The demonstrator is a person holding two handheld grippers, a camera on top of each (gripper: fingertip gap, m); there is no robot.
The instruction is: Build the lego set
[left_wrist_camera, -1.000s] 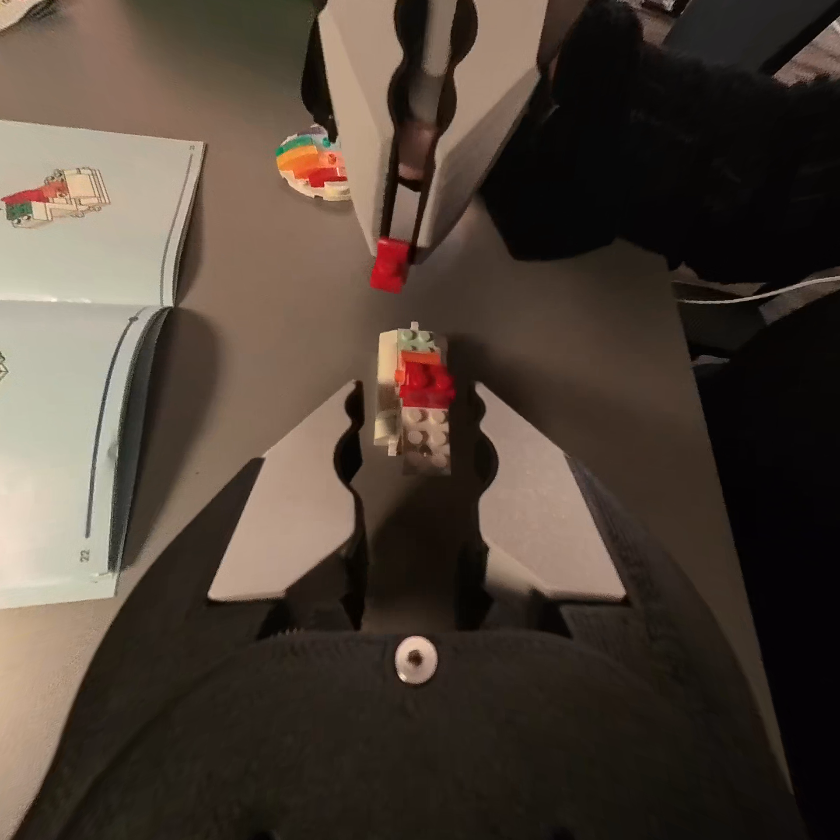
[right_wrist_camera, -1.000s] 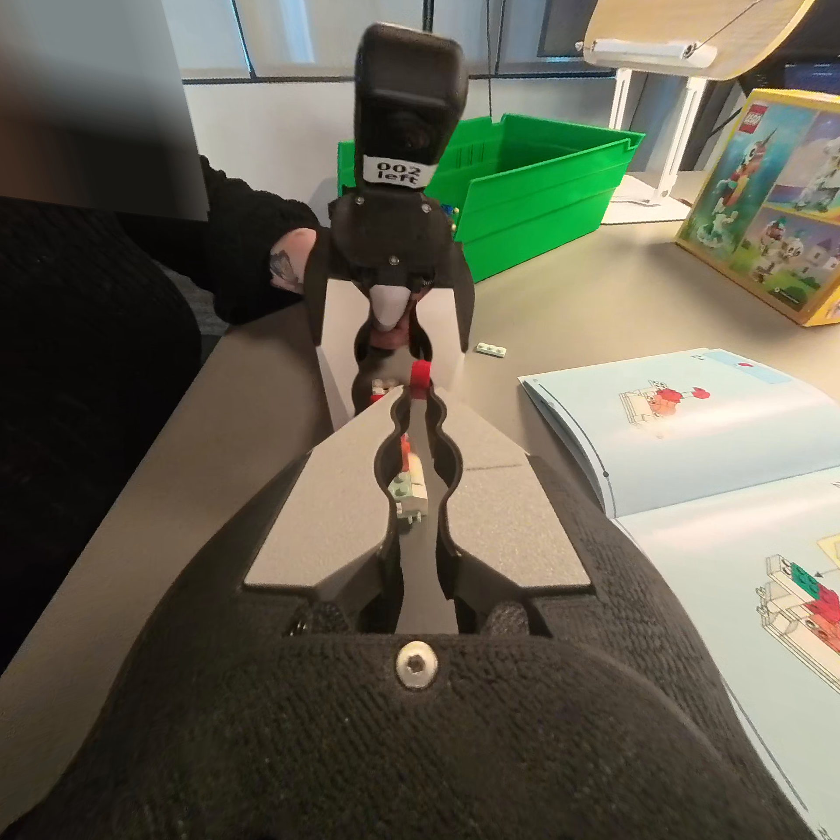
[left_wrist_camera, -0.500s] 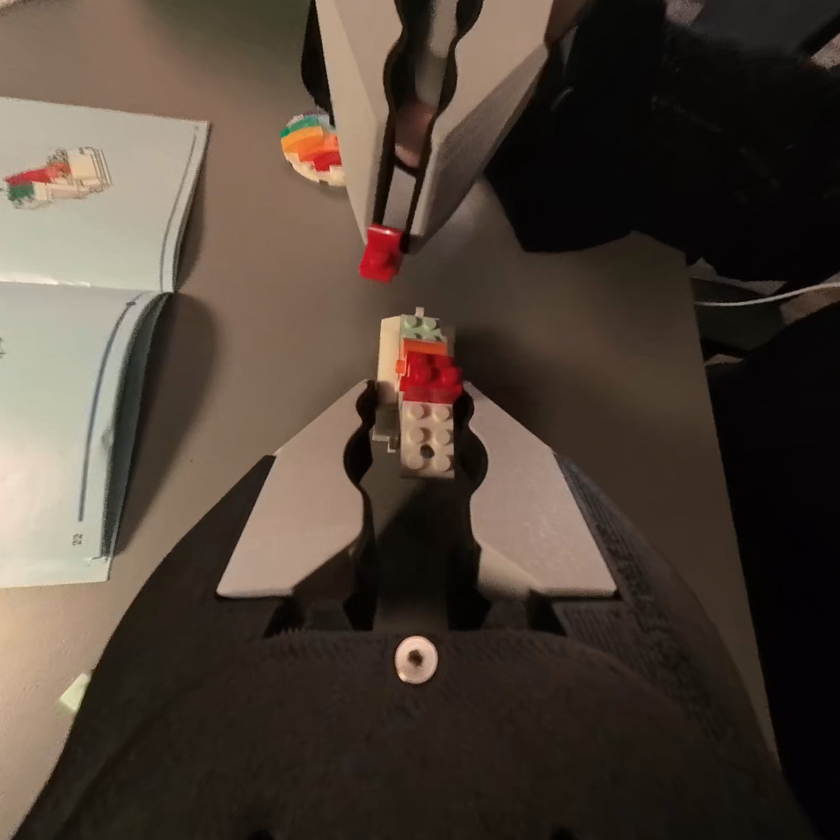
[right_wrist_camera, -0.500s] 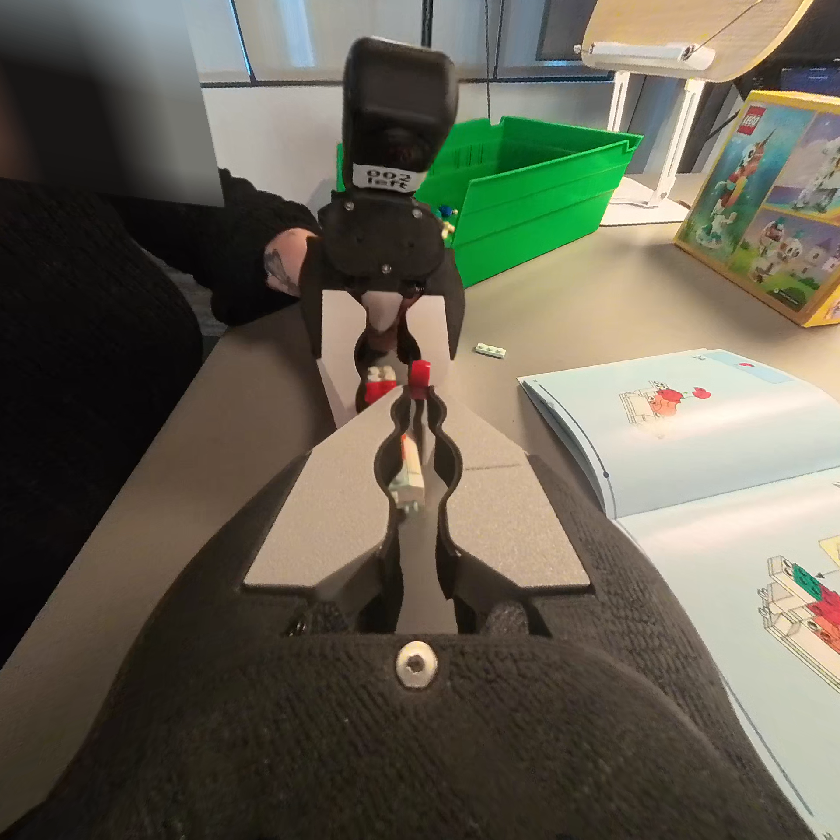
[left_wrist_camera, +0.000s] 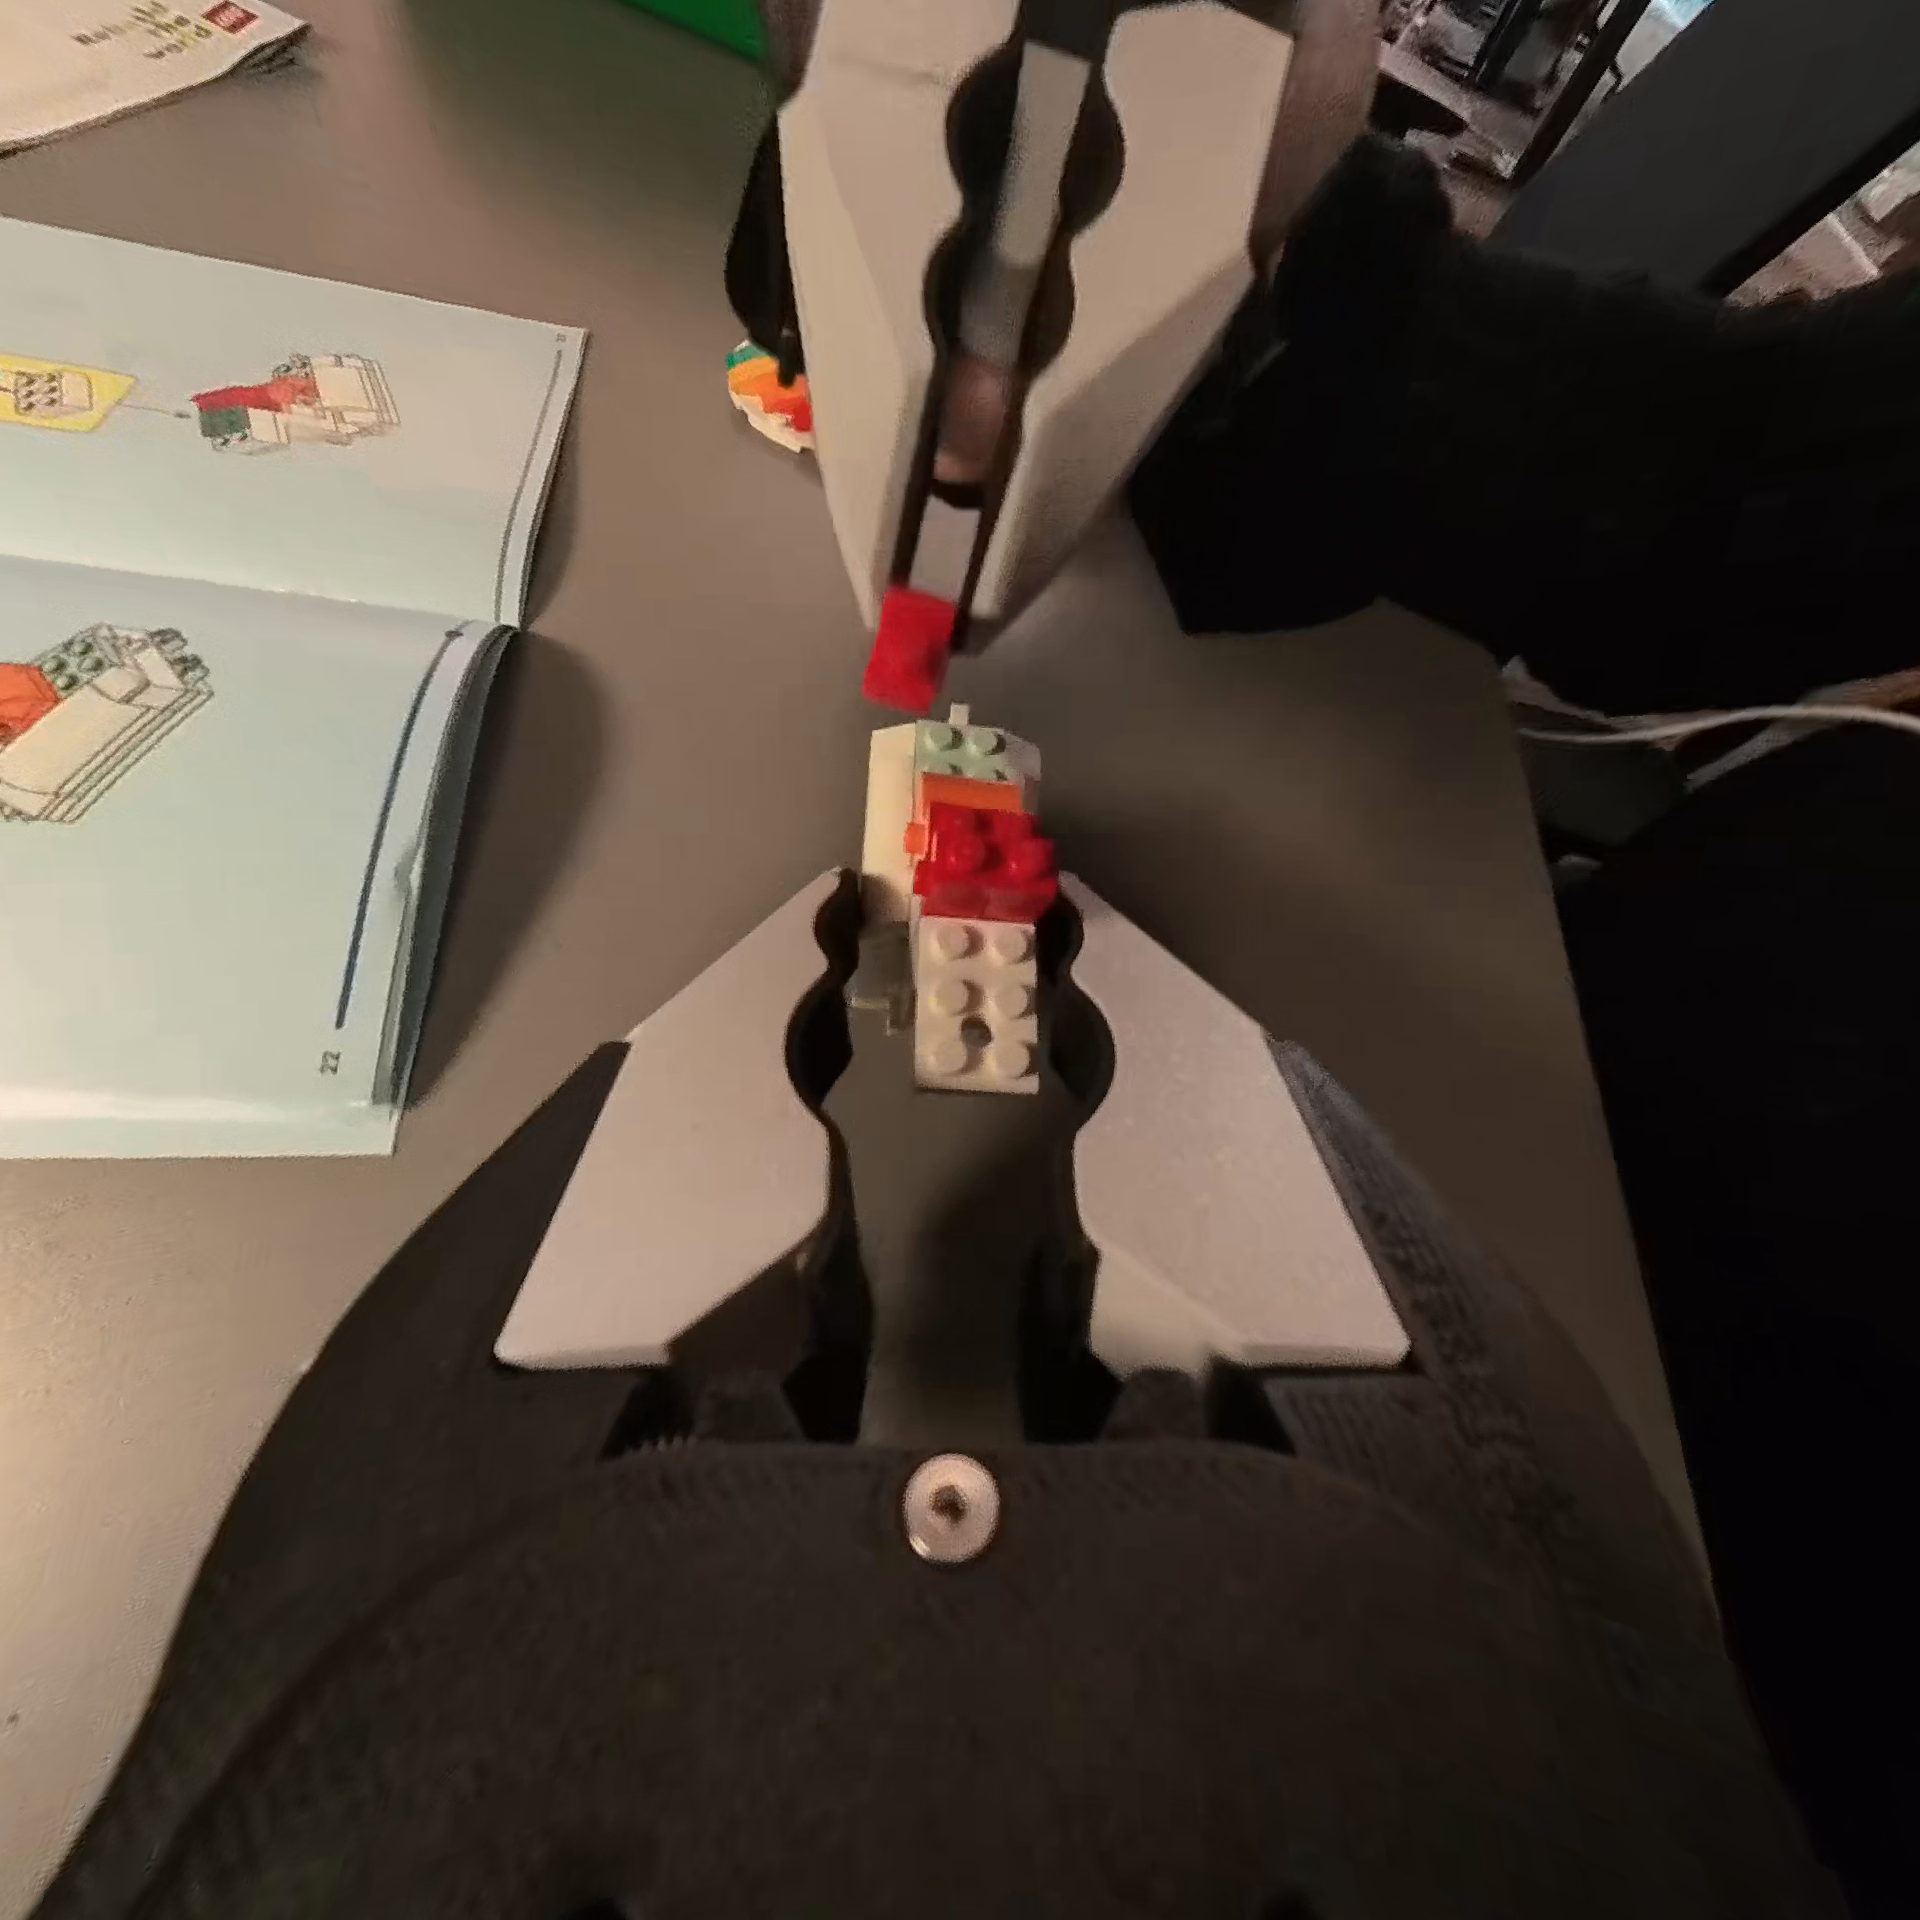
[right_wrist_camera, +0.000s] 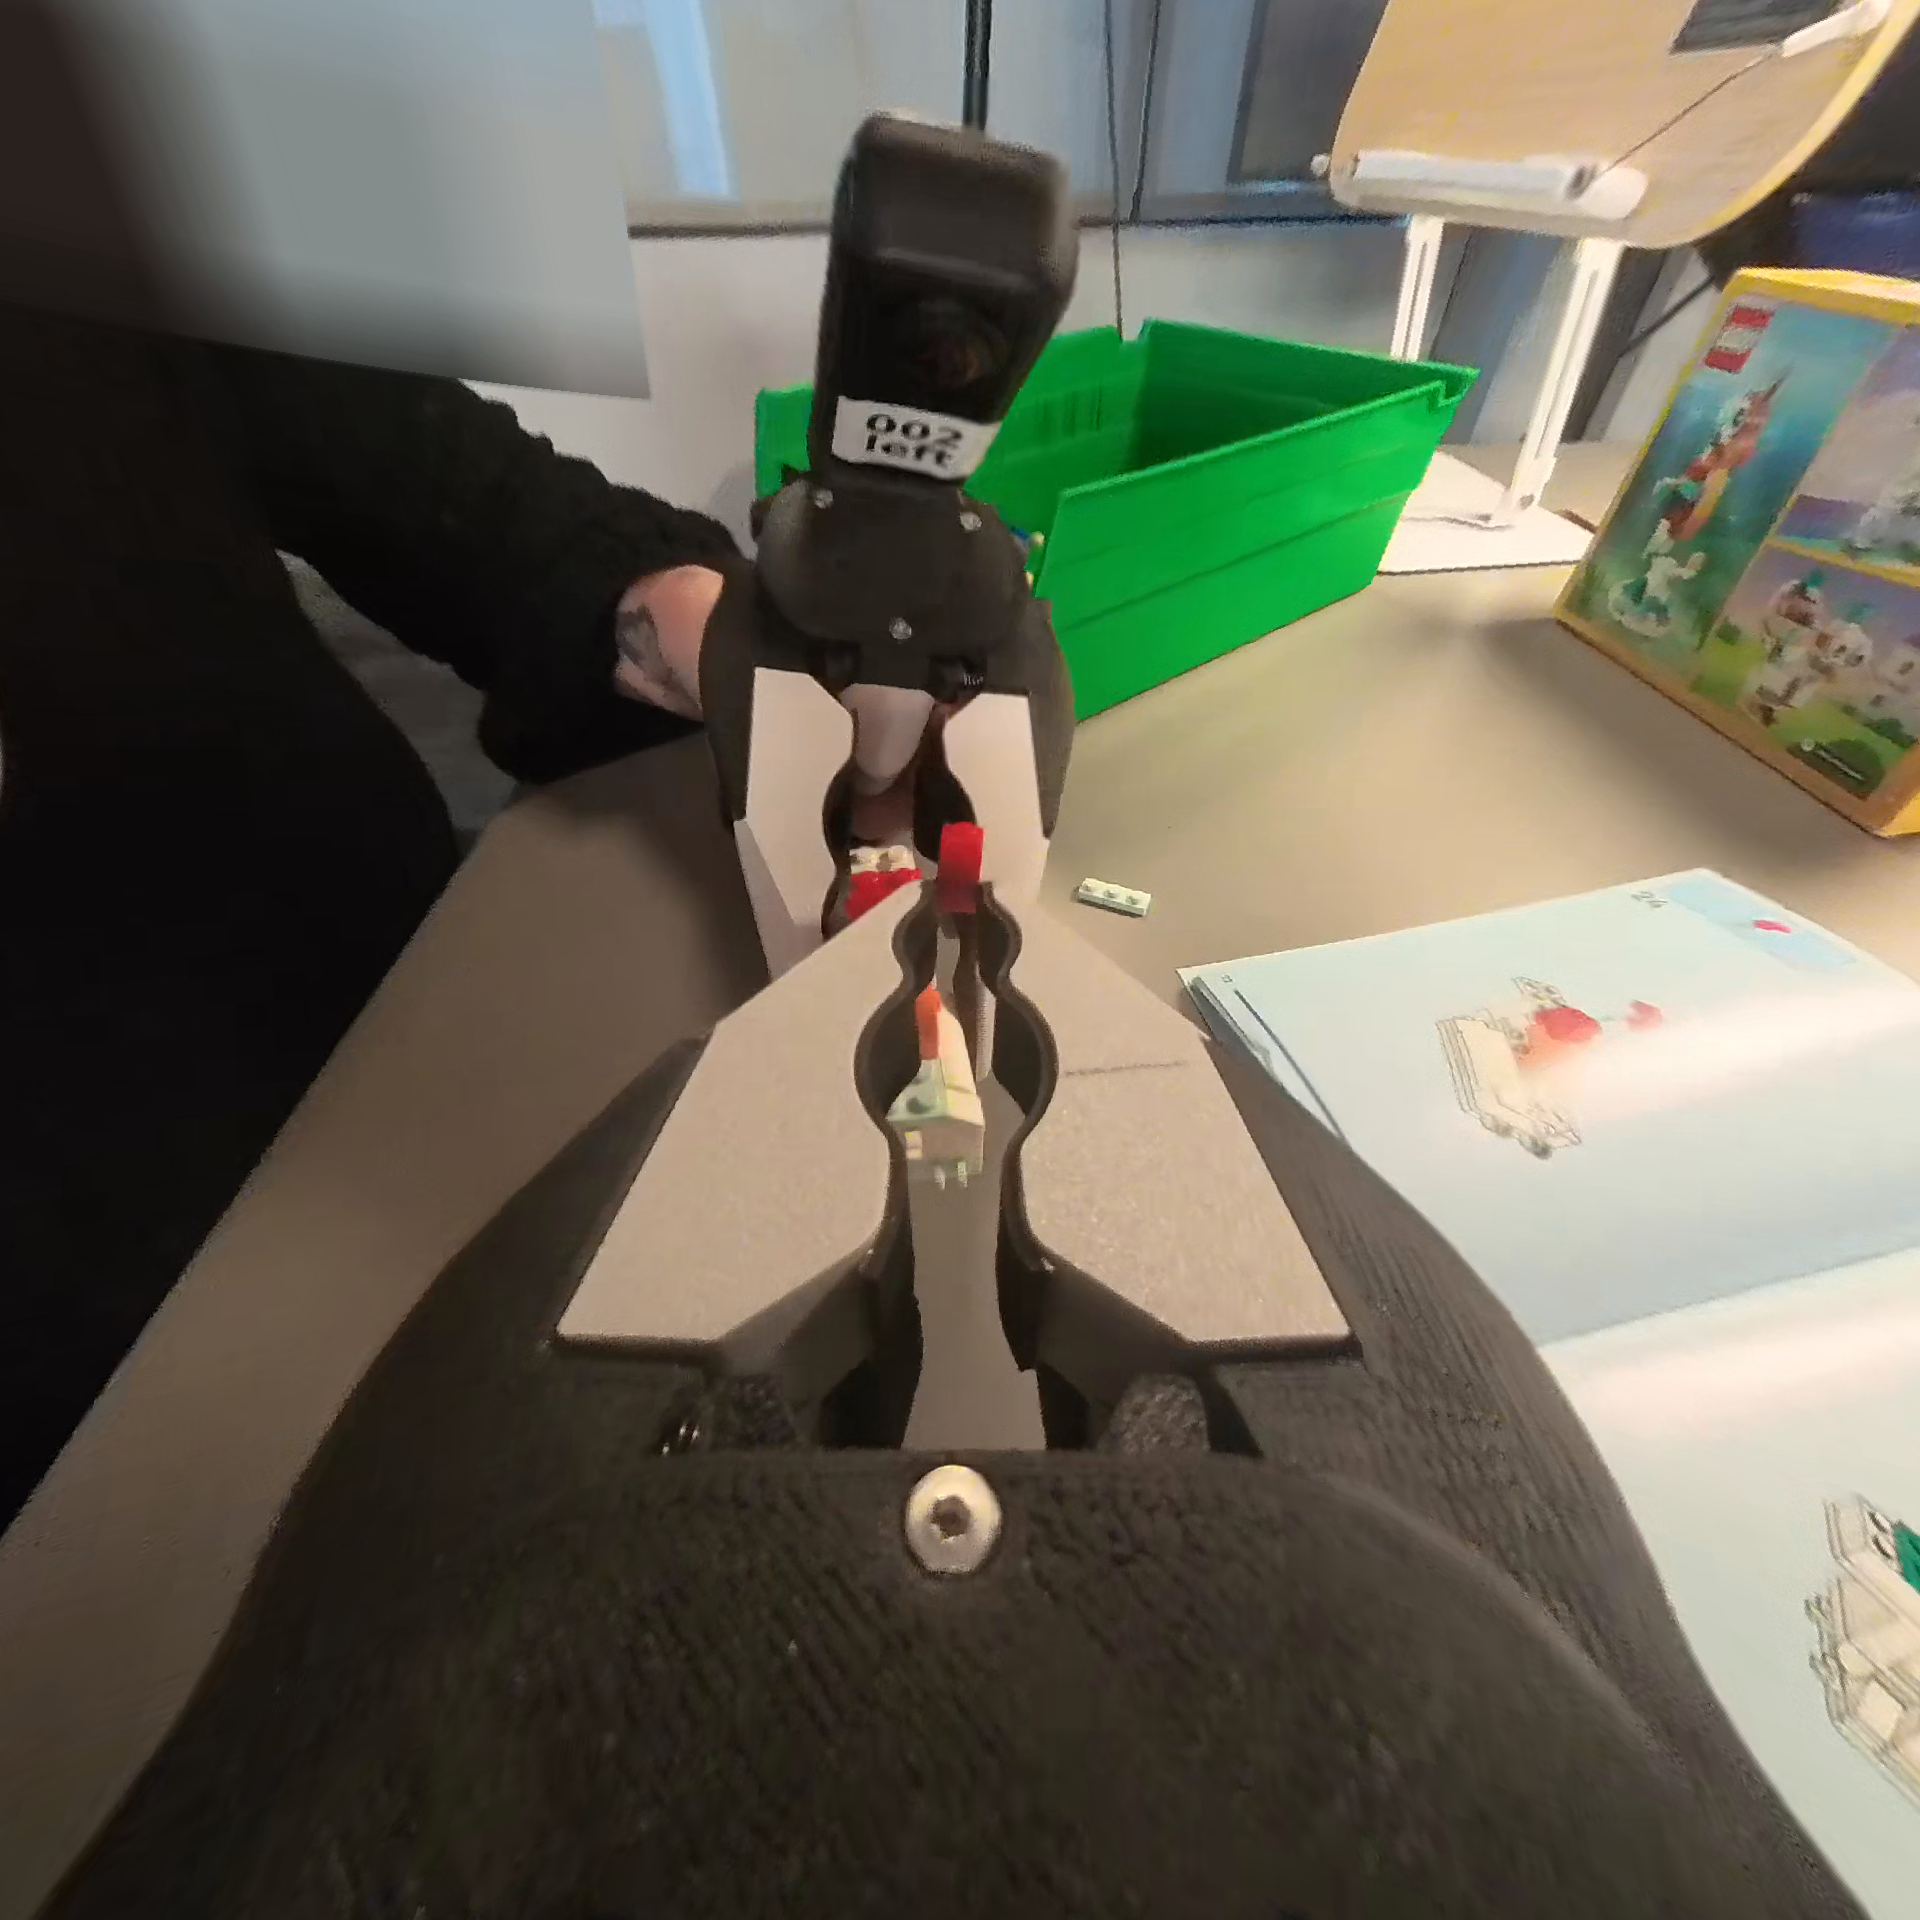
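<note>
My desk sits in an office — grey tabletop [right_wrist_camera: 1299,748], green parts bin [right_wrist_camera: 1226,520] far off, window panes behind, a lamp base at far right.

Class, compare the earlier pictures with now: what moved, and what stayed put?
The left tongs slid forward, so the lego model now sits deeper between their fingers; whether they grip it is unclear. The right tongs, still shut on the red brick, brought it slightly nearer the model's far end. The instruction booklet stayed put.
</note>
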